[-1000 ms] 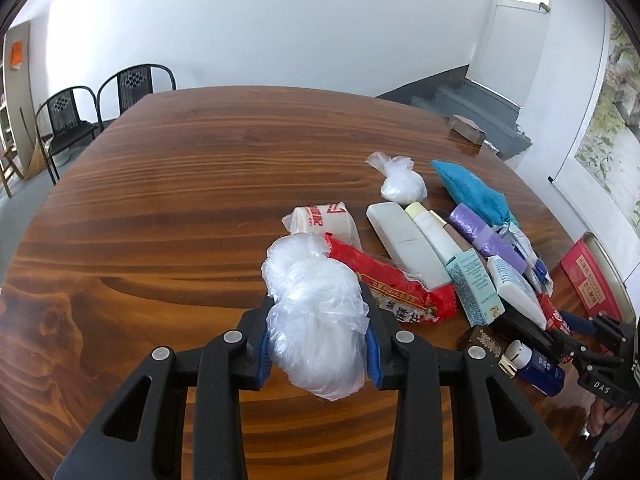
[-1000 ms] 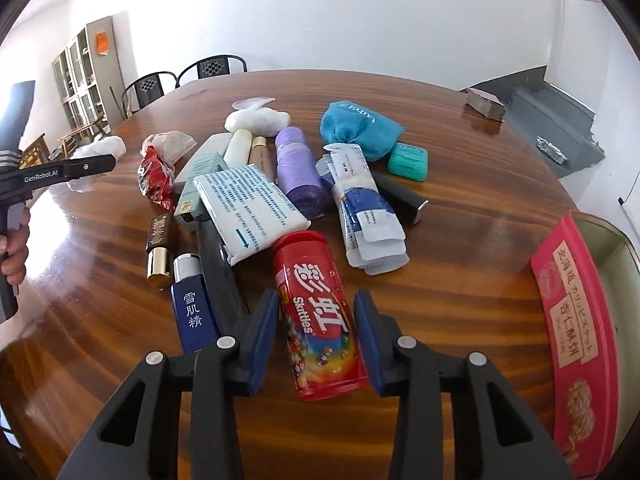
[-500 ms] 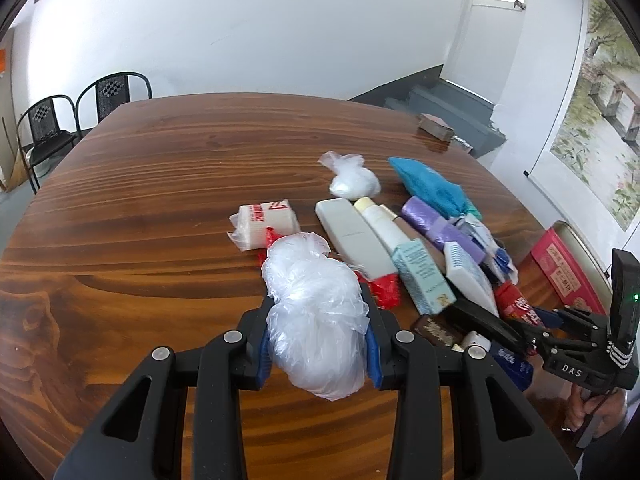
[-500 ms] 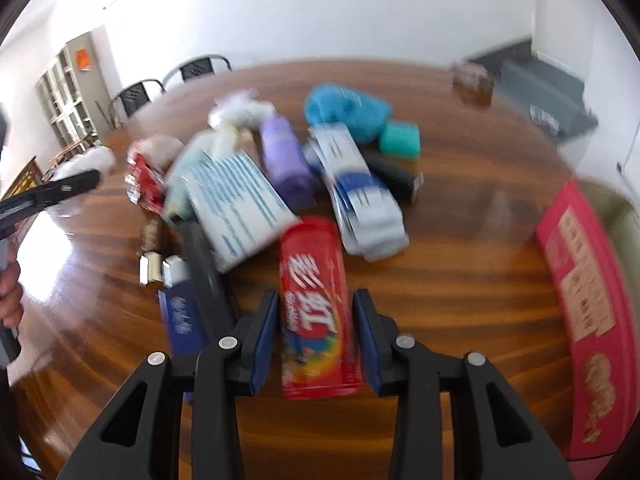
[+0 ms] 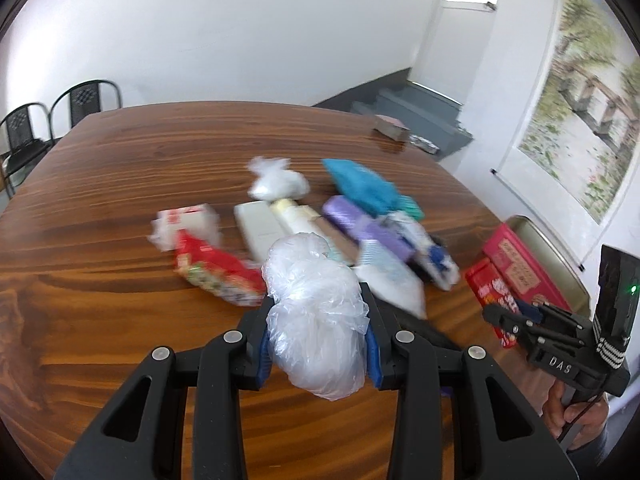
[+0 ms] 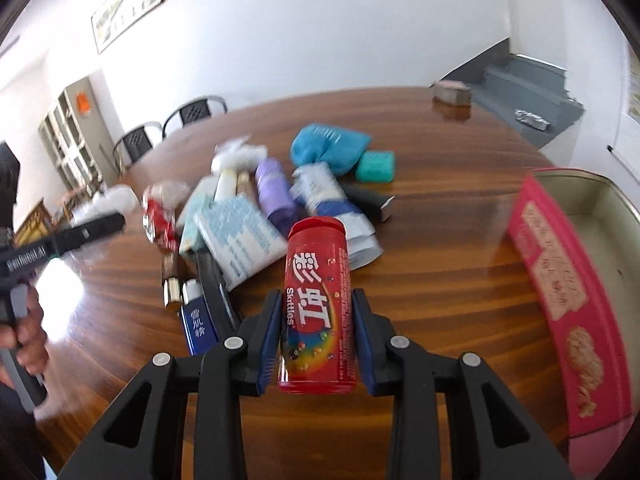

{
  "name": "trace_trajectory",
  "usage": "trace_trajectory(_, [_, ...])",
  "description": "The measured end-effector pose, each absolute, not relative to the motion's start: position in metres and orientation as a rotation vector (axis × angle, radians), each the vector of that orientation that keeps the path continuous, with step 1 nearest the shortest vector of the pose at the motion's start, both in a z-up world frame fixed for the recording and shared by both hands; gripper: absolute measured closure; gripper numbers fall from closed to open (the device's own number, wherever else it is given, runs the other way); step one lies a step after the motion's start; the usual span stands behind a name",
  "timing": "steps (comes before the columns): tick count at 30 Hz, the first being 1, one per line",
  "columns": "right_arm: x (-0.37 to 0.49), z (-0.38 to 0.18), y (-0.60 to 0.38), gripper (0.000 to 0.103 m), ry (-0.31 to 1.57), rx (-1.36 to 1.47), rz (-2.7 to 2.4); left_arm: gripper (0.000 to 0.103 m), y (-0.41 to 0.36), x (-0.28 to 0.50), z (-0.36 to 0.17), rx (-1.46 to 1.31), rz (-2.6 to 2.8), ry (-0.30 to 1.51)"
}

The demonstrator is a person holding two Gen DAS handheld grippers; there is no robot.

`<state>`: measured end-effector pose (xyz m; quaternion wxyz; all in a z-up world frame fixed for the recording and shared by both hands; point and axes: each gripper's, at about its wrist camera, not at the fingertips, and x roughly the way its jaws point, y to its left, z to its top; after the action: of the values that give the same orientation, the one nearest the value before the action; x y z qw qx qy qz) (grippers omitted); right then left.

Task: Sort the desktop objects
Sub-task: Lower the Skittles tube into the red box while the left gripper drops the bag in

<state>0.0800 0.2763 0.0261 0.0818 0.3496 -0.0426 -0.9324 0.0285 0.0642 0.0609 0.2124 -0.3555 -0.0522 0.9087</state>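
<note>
My left gripper is shut on a crumpled clear plastic bag, held above the wooden table. In the right wrist view the same bag shows white at the left, at that gripper's tip. My right gripper has its jaws closing on a red Skittles can; the blue pads press its sides and the can is raised off the table, tilted. In the left wrist view the right gripper holds the can at the right edge.
A pile lies mid-table: red snack packet, purple roll, teal pouch, teal box, tissue pack, blue bottle. An open red tin stands at the right. A small block sits far back.
The right gripper closed on the Skittles can, lifted it off the table and rolled. The left gripper moved right with the bag, so the pile shifted left in its view.
</note>
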Motion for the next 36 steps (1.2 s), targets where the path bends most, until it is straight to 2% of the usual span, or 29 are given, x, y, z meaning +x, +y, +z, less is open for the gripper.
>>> trace_trajectory(10, [0.125, 0.066, 0.379, 0.066, -0.403, 0.846, -3.056, 0.064, 0.174, 0.043, 0.077, -0.937, 2.367, 0.019])
trace_trajectory(14, [0.134, 0.063, 0.416, 0.066, -0.381, 0.875, -3.188, 0.064, 0.217, 0.052, 0.082, -0.925, 2.291, 0.082])
trace_trajectory(19, [0.138, 0.052, 0.456, 0.066, -0.445, 0.936, -3.24, 0.064, 0.273, 0.058, 0.088, -0.901, 2.185, 0.125])
trace_trajectory(34, [0.151, 0.044, 0.505, 0.066, -0.473, 0.985, -3.282, 0.064, 0.4, 0.037, 0.082, -0.944, 1.987, 0.104])
trace_trajectory(36, [0.149, 0.043, 0.509, 0.066, -0.487, 0.995, -3.277, 0.061, 0.41, 0.037, 0.079, -0.952, 1.974, 0.114])
